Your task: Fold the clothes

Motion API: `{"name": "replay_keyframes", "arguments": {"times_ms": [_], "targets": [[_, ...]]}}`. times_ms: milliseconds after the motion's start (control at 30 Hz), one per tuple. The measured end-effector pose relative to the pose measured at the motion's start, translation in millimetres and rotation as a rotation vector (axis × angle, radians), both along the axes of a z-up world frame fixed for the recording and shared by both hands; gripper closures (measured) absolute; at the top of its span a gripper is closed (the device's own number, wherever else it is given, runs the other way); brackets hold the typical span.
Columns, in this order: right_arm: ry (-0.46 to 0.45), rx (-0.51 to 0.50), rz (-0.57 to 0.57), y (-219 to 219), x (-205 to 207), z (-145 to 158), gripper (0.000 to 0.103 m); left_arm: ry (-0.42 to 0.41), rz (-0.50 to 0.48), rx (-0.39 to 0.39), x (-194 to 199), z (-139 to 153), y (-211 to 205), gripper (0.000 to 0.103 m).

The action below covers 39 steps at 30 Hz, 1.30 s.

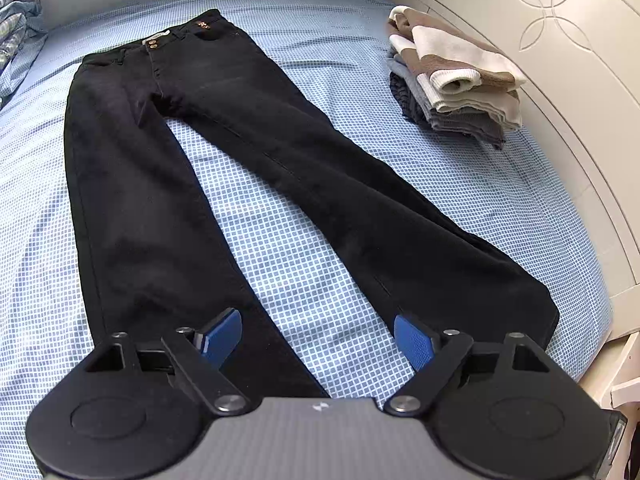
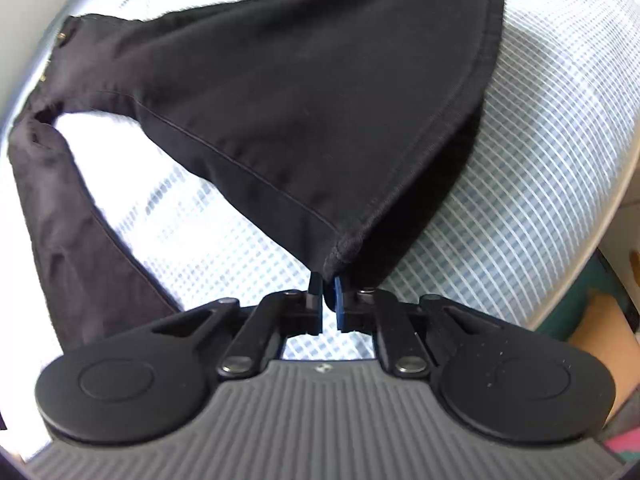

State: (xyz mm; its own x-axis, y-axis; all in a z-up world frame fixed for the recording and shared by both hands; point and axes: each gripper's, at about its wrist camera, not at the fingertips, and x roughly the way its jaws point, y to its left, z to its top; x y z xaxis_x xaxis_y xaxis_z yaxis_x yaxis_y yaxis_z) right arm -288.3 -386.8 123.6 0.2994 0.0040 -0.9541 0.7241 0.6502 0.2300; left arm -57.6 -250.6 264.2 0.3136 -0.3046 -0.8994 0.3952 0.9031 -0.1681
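Note:
Black jeans (image 1: 168, 160) lie flat on the blue checked bed sheet (image 1: 288, 232), waistband far, legs spread toward me. My left gripper (image 1: 318, 340) is open and empty, hovering over the gap between the two leg ends, its blue pads (image 1: 222, 338) apart. In the right wrist view my right gripper (image 2: 329, 286) is shut on the hem corner of one jeans leg (image 2: 320, 120), which is lifted off the sheet (image 2: 520, 180). The other leg (image 2: 60, 220) lies flat at the left.
A stack of folded clothes (image 1: 452, 76), topped by a brown and white striped sweater, sits at the far right by the white headboard (image 1: 560, 40). Crumpled patterned fabric (image 1: 16, 28) lies at the far left. The bed's edge is at the right.

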Motion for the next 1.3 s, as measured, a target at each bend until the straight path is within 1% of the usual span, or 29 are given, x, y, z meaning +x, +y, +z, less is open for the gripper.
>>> {"name": "replay_keyframes", "arguments": {"times_ms": [33,100,167,233,300,333,367,400,467,567,667,767,900,967,1100,1200,1300], "targets": [[0.019,-0.004,0.004,2,-2,-1,0.095,0.000,0.000,-0.004,-1,1,3,0.017],[0.029,0.003,0.017,6,-7,5,0.095,-0.007,-0.004,-0.004,-5,3,9,0.017],[0.009,0.002,0.045,14,-14,19,0.095,-0.010,-0.008,-0.007,-8,5,14,0.017],[-0.005,-0.015,0.106,26,-17,33,0.095,-0.009,-0.008,-0.015,-10,6,19,0.017],[-0.011,0.001,0.145,36,-23,45,0.096,-0.012,-0.007,-0.023,-12,7,23,0.017],[0.000,0.011,0.167,41,-28,50,0.099,-0.014,-0.005,-0.025,-13,8,26,0.017],[0.020,0.016,0.192,47,-31,48,0.099,-0.014,-0.002,-0.027,-13,8,28,0.017],[0.043,0.020,0.216,54,-33,45,0.099,-0.013,0.003,-0.028,-14,8,31,0.017],[0.115,-0.004,0.263,68,-46,33,0.099,-0.010,0.015,-0.029,-15,6,37,0.017],[0.183,-0.011,0.262,69,-64,17,0.099,-0.005,0.034,-0.022,-16,4,47,0.017],[0.102,0.054,0.165,51,-66,24,0.097,0.000,0.057,-0.015,-18,0,59,0.017],[0.038,0.050,0.217,54,-34,32,0.096,0.017,0.094,-0.002,-21,-6,73,0.016],[-0.035,0.039,0.307,60,12,39,0.096,0.029,0.167,-0.006,-26,-9,94,0.016],[-0.039,0.037,0.371,69,37,34,0.096,0.034,0.212,-0.014,-28,-11,107,0.014],[-0.040,0.013,0.525,90,74,21,0.096,0.080,0.294,-0.067,-35,-21,137,0.013],[-0.034,-0.020,0.638,104,91,16,0.095,0.095,0.329,-0.047,-44,-35,154,0.013],[-0.012,-0.027,0.721,112,103,10,0.095,0.121,0.364,-0.029,-54,-54,169,0.013]]}}
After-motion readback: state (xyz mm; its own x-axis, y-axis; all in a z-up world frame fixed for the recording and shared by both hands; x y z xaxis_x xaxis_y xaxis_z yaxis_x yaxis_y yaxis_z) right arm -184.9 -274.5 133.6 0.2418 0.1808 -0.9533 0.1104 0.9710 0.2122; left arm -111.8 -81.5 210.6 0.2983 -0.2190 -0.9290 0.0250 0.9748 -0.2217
